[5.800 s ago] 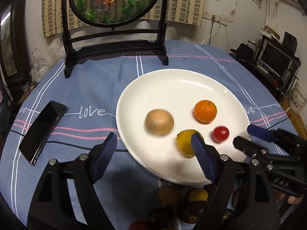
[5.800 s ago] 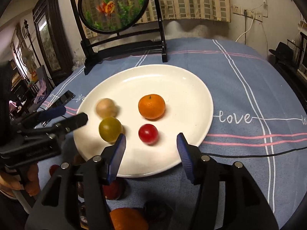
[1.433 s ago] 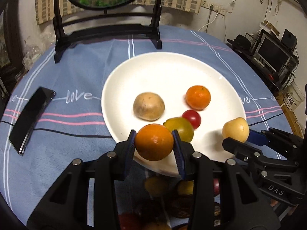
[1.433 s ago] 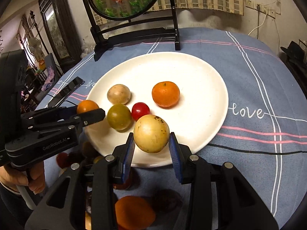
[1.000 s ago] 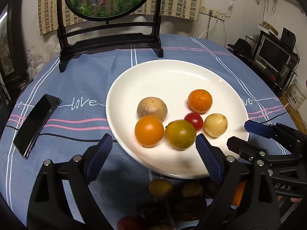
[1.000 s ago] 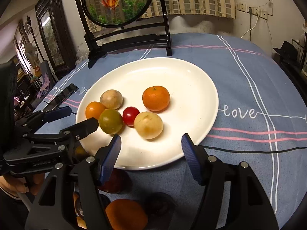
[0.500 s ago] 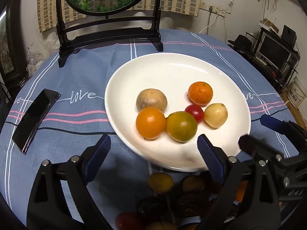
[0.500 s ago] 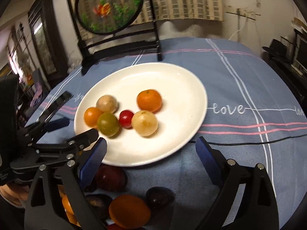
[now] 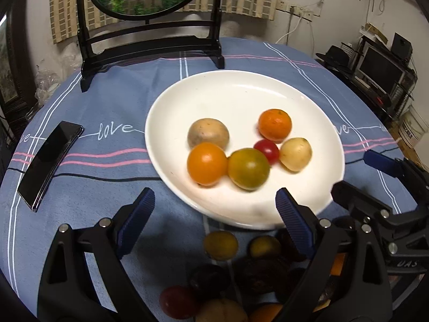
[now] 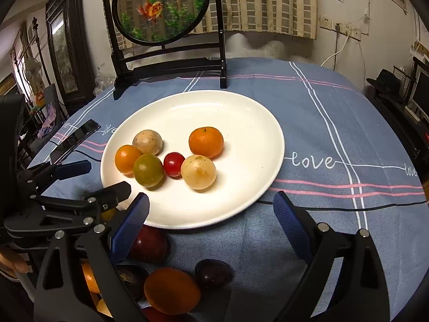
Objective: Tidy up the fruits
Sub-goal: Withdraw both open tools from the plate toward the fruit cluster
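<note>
While both tools hover over the bench's blue tablecloth (image 10: 321, 123), the white plate (image 10: 241, 123) lies just ahead of them. The right hand-held gripper (image 10: 211, 222) has just been opening; its jaws stand wide and empty. The left hand-held gripper (image 9: 214, 214) is likewise spread wide, empty. Six fruits rest on the plate: mandarin (image 10: 206, 142), pale fruit (image 10: 198, 171), green-orange fruit (image 10: 148, 170), cherry tomato (image 10: 173, 164). Loose dark plums (image 10: 213, 269) lie beneath the jaws.

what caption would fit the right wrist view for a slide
Open right gripper hovering over loose fruit, facing a white plate that holds six fruits on a blue tablecloth.
</note>
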